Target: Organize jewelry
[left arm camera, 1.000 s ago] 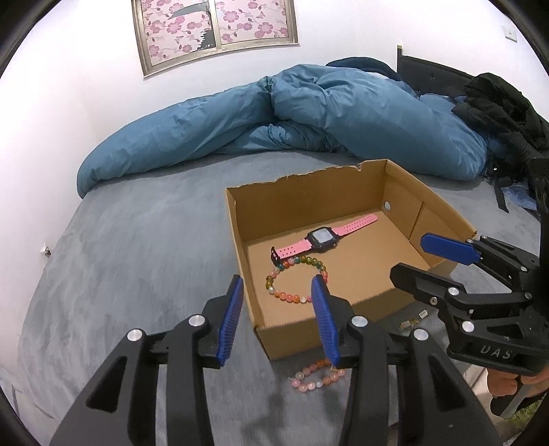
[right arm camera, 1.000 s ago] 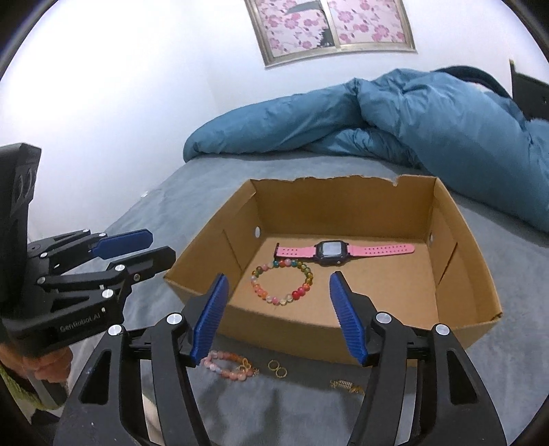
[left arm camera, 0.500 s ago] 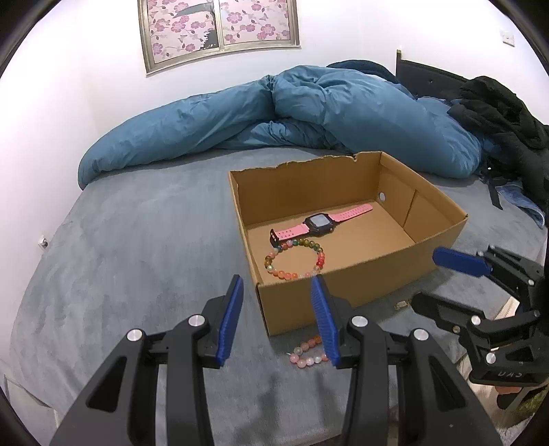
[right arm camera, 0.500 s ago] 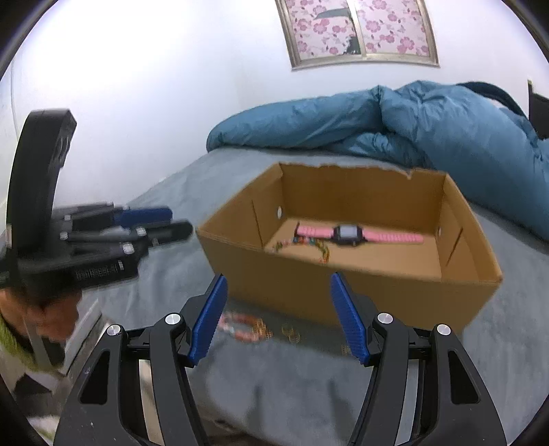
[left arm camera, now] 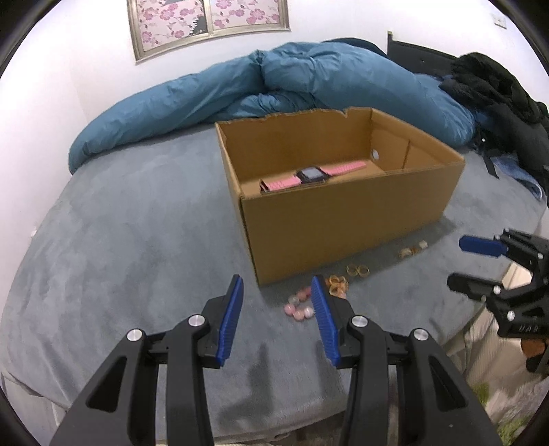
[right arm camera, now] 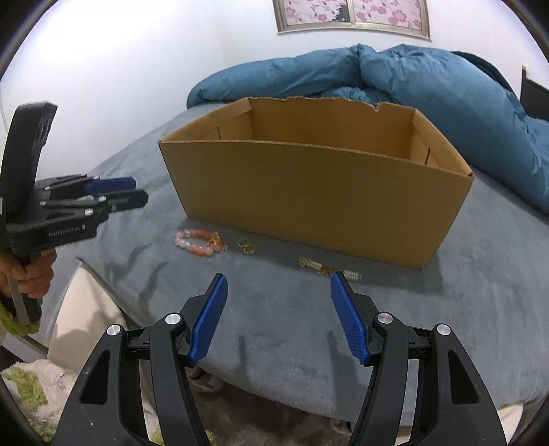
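An open cardboard box [left arm camera: 343, 212] [right arm camera: 308, 185] sits on the grey bed. A pink watch [left arm camera: 310, 175] lies inside it. In front of the box lie a pink bead bracelet [left arm camera: 300, 305] [right arm camera: 197, 241], gold rings [left arm camera: 357, 270] [right arm camera: 247, 245] and gold earrings [left arm camera: 411, 249] [right arm camera: 329, 269]. My left gripper [left arm camera: 276, 319] is open and empty, low over the bed just before the bracelet. My right gripper [right arm camera: 278, 317] is open and empty, near the bed's front edge, short of the earrings.
A blue duvet [left arm camera: 274, 79] is heaped behind the box. Dark clothes [left arm camera: 497, 89] lie at the right. A flower picture [left arm camera: 206, 24] hangs on the wall. The bed's front edge [right arm camera: 274, 387] lies just below my grippers.
Both grippers have drawn back from over the box and dropped low to the bed's front edge. The box's inside is now hidden from the right wrist view. Both stay open.
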